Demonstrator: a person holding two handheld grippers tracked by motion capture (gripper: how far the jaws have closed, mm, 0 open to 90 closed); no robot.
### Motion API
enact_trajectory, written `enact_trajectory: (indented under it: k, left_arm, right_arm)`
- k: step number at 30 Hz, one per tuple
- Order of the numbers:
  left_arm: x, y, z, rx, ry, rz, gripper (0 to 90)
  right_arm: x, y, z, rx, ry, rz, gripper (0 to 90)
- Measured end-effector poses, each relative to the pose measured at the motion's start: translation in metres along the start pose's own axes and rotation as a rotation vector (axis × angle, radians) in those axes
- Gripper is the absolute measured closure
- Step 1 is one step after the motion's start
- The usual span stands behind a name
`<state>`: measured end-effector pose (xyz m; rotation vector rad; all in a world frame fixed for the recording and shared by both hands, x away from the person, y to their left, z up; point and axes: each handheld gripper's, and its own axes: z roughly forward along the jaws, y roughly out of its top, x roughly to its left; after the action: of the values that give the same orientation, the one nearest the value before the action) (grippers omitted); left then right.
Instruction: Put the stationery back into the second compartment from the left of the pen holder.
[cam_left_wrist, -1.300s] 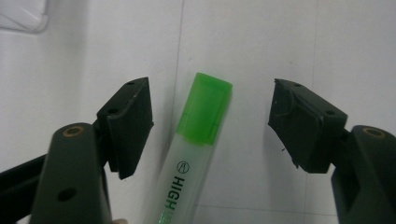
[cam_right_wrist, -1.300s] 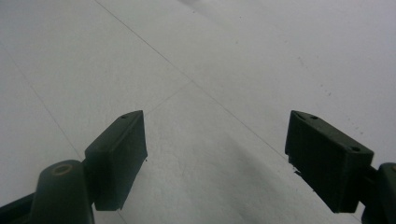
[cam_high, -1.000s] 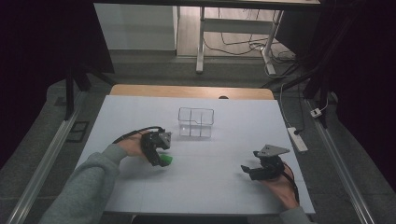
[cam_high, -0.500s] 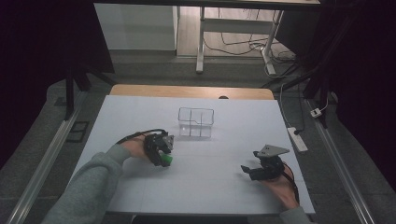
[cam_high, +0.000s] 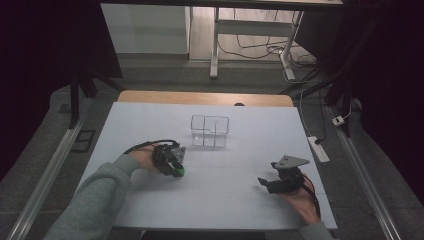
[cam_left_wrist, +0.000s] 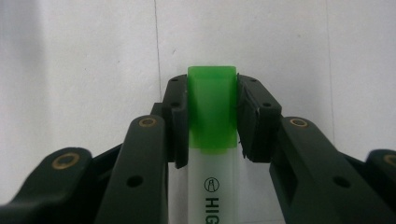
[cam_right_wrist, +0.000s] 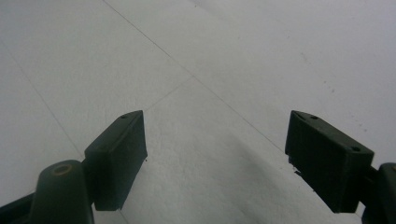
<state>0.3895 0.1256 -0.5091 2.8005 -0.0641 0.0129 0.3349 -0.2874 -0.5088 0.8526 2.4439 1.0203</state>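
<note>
"Two black two-jaw grippers, one pen, one box. Counted right?"

"Right. One white highlighter pen with a translucent green cap (cam_left_wrist: 212, 140), lying flat on the white paper-covered table (cam_high: 240, 150), towards the left front. One clear, thin-walled box (cam_high: 210, 131) behind it, well apart, split apparently into two compartments, seemingly empty."

"And the left gripper (cam_high: 175, 167)?"

"Just been closing. Now clamped on the highlighter, pads (cam_left_wrist: 177, 126) against both sides of the green cap, tips angled down at the table."

"Right gripper (cam_right_wrist: 238, 154)?"

"Spread wide over bare sheet, grasping nothing, well off to the right."

"Risks from here?"

"Probably three. Holding by the cap alone — could pull the cap off the barrel on a lift, leaving the body behind. Gripping so close to one end — likely to let the long barrel sag or twist between the pads. Then, if bound for the box: narrow cells, so easy to catch a tilted pen on the rim or the divider and tip that light thing over."

"Remedy?"

"Lift slowly, keep level, watch the barrel."
</note>
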Motion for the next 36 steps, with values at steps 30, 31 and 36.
enact_trajectory:
  k: [30,31,36]
  left_arm:
    - [-0.005,-0.016,-0.053,-0.205,0.162,-0.173,66.5]
    - [-0.005,-0.017,-0.054,-0.215,0.168,-0.181,66.5]
    - [-0.004,-0.022,-0.064,-0.267,0.201,-0.231,66.5]
  right_arm:
    - [0.000,0.000,-0.001,-0.004,-0.003,0.002,19.8]
    - [0.000,0.000,-0.001,-0.004,-0.003,0.002,19.7]
    - [0.000,0.000,-0.001,-0.005,-0.004,0.004,19.7]
